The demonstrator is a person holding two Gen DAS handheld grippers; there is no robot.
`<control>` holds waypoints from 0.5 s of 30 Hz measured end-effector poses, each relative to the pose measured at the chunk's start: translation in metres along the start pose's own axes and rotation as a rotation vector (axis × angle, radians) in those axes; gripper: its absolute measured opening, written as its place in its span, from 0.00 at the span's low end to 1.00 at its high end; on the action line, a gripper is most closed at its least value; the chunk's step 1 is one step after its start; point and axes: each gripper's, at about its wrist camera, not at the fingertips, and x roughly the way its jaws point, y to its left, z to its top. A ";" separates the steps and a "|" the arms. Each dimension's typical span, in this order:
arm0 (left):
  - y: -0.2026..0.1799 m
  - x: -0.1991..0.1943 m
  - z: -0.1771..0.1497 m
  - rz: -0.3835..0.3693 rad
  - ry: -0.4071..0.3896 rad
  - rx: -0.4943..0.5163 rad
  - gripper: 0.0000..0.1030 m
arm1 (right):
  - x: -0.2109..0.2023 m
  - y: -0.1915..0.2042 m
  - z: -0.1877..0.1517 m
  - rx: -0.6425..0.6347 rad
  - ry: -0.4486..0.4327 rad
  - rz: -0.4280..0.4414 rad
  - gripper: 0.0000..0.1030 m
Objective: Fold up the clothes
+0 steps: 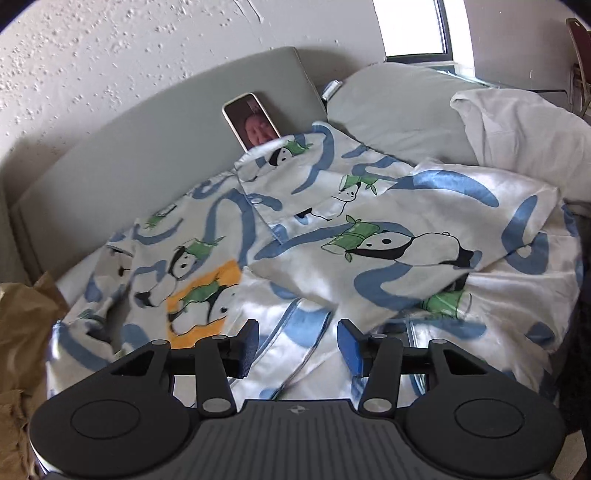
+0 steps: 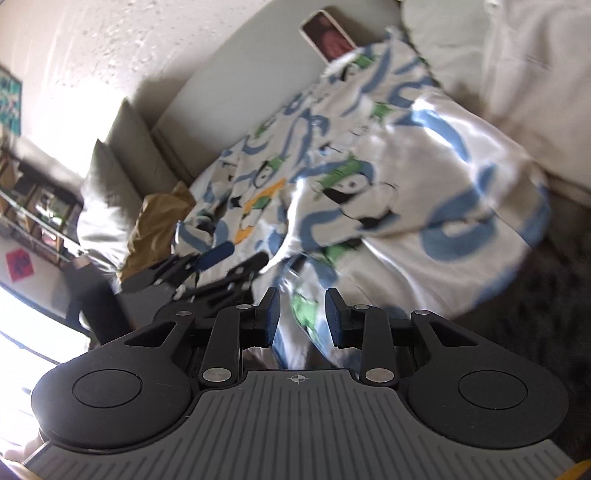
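A satin pyjama shirt [image 1: 332, 236] with blue swirls and pandas lies spread and partly folded on a grey sofa; it also shows in the right wrist view [image 2: 388, 177]. My left gripper [image 1: 297, 347] is open, its blue-padded fingers just above the shirt's near hem with cloth showing between them. My right gripper [image 2: 301, 317] is open over the shirt's near edge, a strip of cloth lying between its fingers. The left gripper also shows in the right wrist view [image 2: 236, 256], to the left and a little ahead.
A phone [image 1: 251, 120] with a lit screen leans on the grey sofa backrest [image 1: 147, 140]. A grey cushion [image 1: 399, 107] and white cloth [image 1: 517, 129] lie at the right. A brown paper bag [image 1: 26, 332] sits at the left. A window [image 1: 410, 26] is behind.
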 end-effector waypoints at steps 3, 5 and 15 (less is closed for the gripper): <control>-0.003 0.019 0.005 0.006 0.032 0.000 0.47 | -0.010 -0.004 -0.003 -0.005 -0.015 -0.015 0.33; -0.006 0.029 0.007 0.014 0.055 0.010 0.47 | -0.012 -0.003 -0.002 -0.017 -0.026 -0.010 0.33; 0.091 0.030 0.004 0.282 0.149 -0.270 0.37 | 0.004 0.000 0.015 -0.055 -0.043 0.000 0.34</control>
